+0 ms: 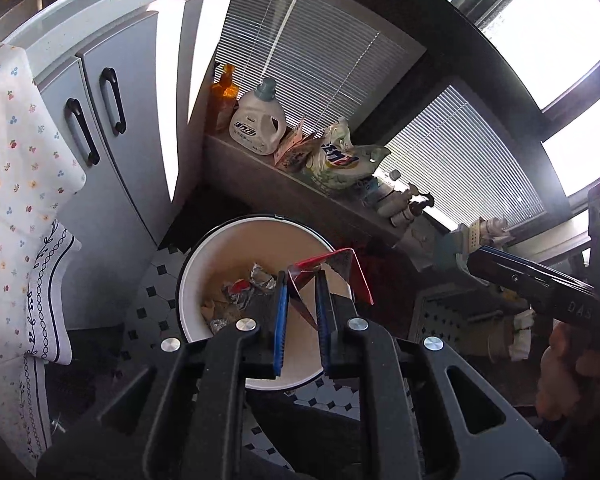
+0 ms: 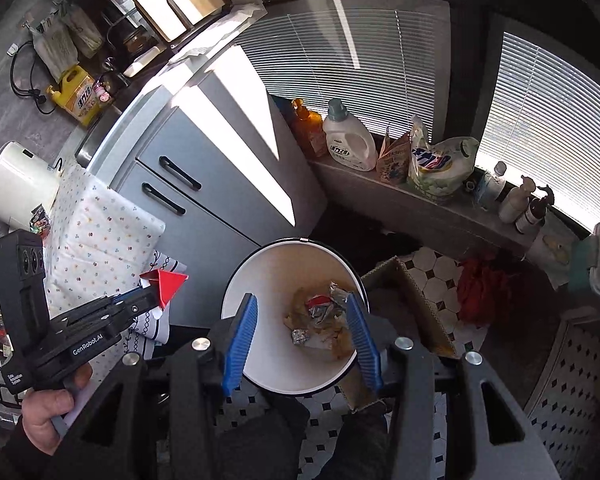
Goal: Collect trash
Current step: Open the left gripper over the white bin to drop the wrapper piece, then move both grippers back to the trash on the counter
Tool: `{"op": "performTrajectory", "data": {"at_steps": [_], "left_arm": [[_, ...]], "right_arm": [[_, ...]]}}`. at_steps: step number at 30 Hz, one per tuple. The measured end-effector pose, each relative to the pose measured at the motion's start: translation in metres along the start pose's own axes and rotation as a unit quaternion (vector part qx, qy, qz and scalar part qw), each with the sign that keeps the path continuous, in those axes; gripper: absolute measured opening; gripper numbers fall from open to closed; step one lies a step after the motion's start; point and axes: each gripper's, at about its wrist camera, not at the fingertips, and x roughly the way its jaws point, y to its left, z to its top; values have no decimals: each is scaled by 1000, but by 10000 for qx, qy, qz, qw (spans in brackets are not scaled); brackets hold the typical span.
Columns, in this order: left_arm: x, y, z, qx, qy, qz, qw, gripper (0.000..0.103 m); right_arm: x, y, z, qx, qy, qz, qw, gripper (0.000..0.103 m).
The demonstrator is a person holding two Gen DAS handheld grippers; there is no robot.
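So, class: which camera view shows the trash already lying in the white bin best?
The right wrist view: it looks straight down into the white bin, the trash unobstructed. In the left wrist view, the left gripper and its red wrapper hide part.

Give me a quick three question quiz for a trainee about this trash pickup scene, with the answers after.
1. True or false: the right gripper holds trash.
2. What colour is the folded piece between the left gripper fingers?
3. The white bin is: A empty, B holding crumpled wrappers, C lidded.

Key: 1 false, its jaws stand open with nothing between them. 2 red, the red packet. 3 B.
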Motion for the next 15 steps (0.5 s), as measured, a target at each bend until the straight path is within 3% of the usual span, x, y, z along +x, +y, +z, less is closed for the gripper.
{"op": "performTrajectory", "data": {"at_steps": [3, 10, 15], "left_arm": [[0, -1, -2, 7, 39, -26, 10000, 40], [-23, 15, 1, -20, -140, 157, 9998, 53], [-54, 42, 6, -184, -479, 454, 9977, 73]], "right_arm": [[1, 1, 0, 8, 13, 11, 10000, 47], [9, 23, 4, -120, 41, 146, 9998, 49], [13, 60, 9, -420, -41, 304, 9986, 56]]}}
